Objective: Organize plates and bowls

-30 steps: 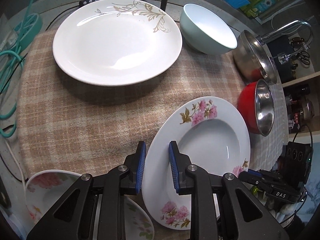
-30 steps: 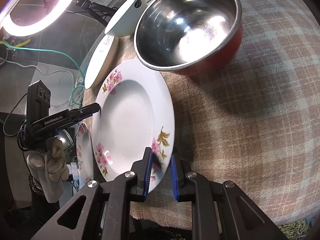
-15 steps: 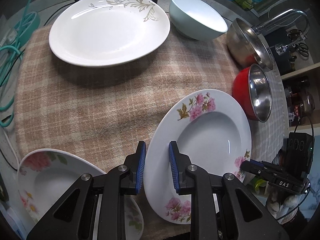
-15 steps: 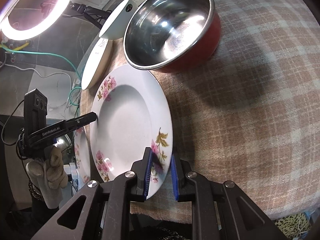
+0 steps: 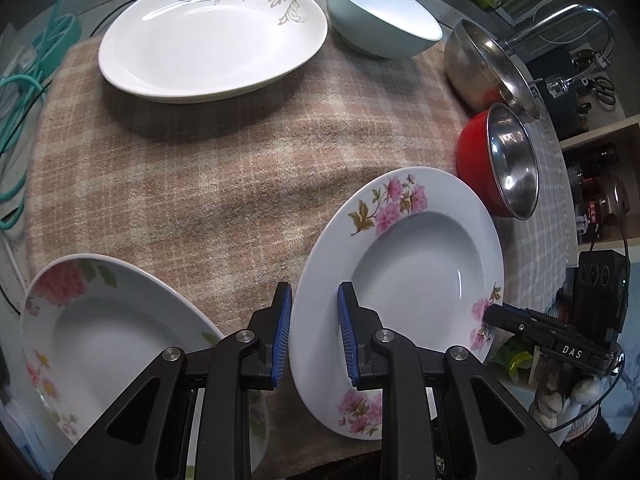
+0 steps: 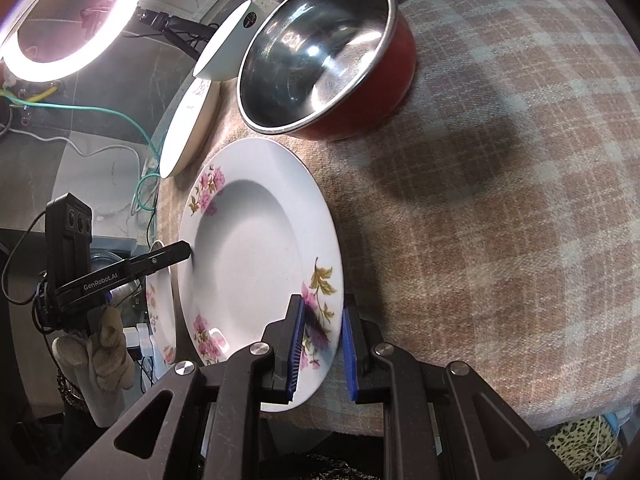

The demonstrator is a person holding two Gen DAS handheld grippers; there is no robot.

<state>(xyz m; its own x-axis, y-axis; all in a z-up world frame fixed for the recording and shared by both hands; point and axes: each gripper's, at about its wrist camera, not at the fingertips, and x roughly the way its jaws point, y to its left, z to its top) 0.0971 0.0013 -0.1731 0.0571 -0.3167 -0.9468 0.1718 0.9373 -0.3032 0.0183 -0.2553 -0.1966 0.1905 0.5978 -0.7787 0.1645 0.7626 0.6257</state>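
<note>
Both my claws are on the same pink-flower deep plate (image 5: 404, 264). My left claw (image 5: 314, 336) straddles its near rim, jaws narrowly apart with the rim between the blue pads; I can't tell if the pads actually press it, since a gap shows on both sides. My right claw (image 6: 320, 350) straddles the opposite rim (image 6: 320, 320) the same way, also only slightly open, and contact is unclear there too. The plate sits tilted across the plaid cloth (image 5: 200, 168) on the desk, just ahead of both claws.

Handling (my judgement): glazed ceramic, stiff, fairly heavy for a rim pinch, slick and breakable. The flat outer rim is the only place to take hold; the sunken centre gives nothing. Opposite-rim grips should balance it, but it can slip out if one side loosens.

A second floral plate (image 5: 108, 328) lies just left of my left claw, partly under it, and looks like the matching stack target. Farther ahead are the big white plate with gold leaves (image 5: 212, 36) and the pale blue bowl (image 5: 384, 16). To the right are the red steel-lined bowl (image 5: 500, 160) and the plain steel bowl (image 5: 484, 64), close to the held plate's far edge, so watch for a clink.
</note>
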